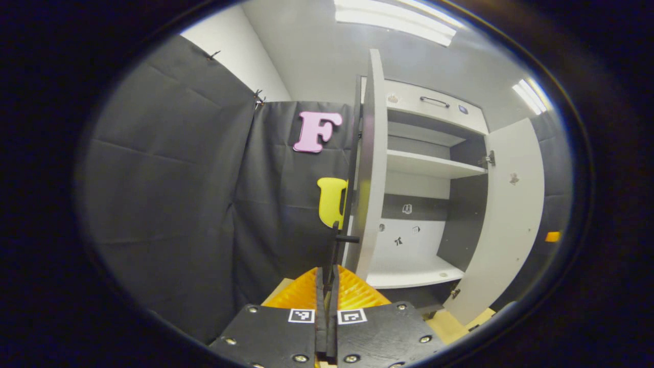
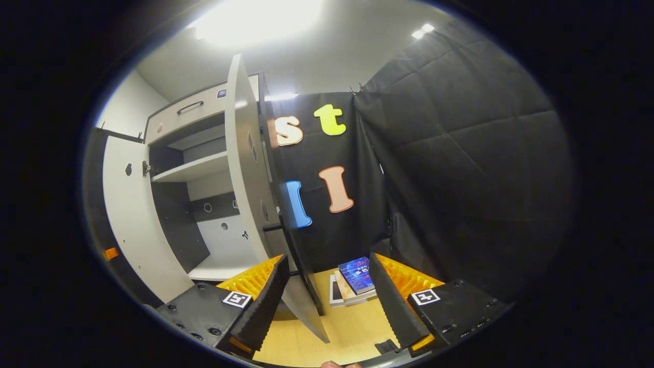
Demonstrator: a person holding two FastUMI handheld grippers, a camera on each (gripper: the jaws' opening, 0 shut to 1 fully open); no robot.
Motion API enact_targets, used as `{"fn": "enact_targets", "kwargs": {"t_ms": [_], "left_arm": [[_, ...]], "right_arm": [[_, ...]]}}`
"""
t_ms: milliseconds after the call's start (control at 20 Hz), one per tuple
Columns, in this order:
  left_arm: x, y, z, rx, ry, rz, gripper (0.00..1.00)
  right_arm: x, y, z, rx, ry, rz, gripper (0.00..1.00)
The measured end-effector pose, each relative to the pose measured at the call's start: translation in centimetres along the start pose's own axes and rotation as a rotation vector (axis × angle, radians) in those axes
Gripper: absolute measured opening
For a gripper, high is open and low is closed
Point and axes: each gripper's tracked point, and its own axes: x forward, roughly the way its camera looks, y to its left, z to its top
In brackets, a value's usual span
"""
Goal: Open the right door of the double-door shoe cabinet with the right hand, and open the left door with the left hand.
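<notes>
The shoe cabinet (image 1: 424, 168) is standing ahead with both doors swung wide. The left door (image 1: 369, 168) is rising edge-on just beyond the left gripper (image 1: 327, 286), which is pinching its upright handle (image 1: 334, 245). The right gripper (image 2: 327, 291) is gaping, straddling the right door (image 2: 245, 168).

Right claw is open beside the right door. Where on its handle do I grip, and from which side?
Grip the right door handle low down, approaching from the door's outer face, with the right claw astride it. It is a slim upright bar held off the right door by a post, so a finger should fit behind. The left claw holds the left door handle likewise.
</notes>
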Motion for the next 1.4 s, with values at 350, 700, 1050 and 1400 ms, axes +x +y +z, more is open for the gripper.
{"fn": "enact_targets", "kwargs": {"t_ms": [350,700,1050,1400], "left_arm": [[-3.6,-4.3,0.6,0.143,-0.043,0.044,0.76],[-5.0,-11.2,-0.2,0.125,-0.091,-0.063,0.96],[-5.3,-13.9,-4.5,-0.002,-0.017,-0.091,0.95],[-7.5,-10.4,-8.9,-0.108,0.024,0.052,0.95]], "right_arm": [[0.1,2.6,-0.1,0.040,-0.021,0.064,0.97],[-1.0,6.2,-3.8,0.006,0.012,0.122,0.98],[-2.7,9.5,-7.2,-0.107,0.006,0.132,0.98],[-4.3,10.8,-11.3,-0.134,0.036,0.116,0.98]]}}
